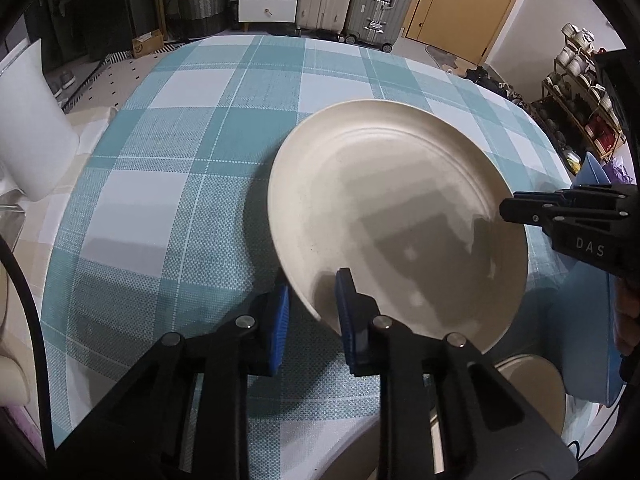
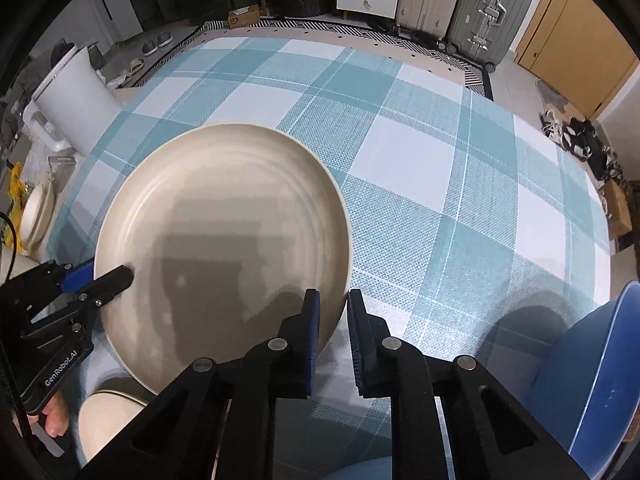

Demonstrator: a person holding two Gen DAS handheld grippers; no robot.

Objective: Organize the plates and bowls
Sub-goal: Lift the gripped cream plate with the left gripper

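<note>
A large cream plate [image 1: 396, 216] is held above the checked table between both grippers; it also shows in the right wrist view [image 2: 224, 236]. My left gripper [image 1: 314, 312] has its blue pads on either side of the plate's left rim. My right gripper [image 2: 333, 320] has its pads on either side of the plate's right rim. In the left wrist view the right gripper [image 1: 516, 210] shows at the plate's right edge. A second cream dish [image 2: 108, 424] lies under the plate near the front edge. A blue bowl [image 2: 592, 376] stands at the right.
The table wears a teal and white checked cloth [image 2: 420, 168]. A white jug [image 2: 72, 96] stands at the table's left, with cream dishes [image 2: 36, 212] beside it. Suitcases, drawers and a basket stand beyond the far edge.
</note>
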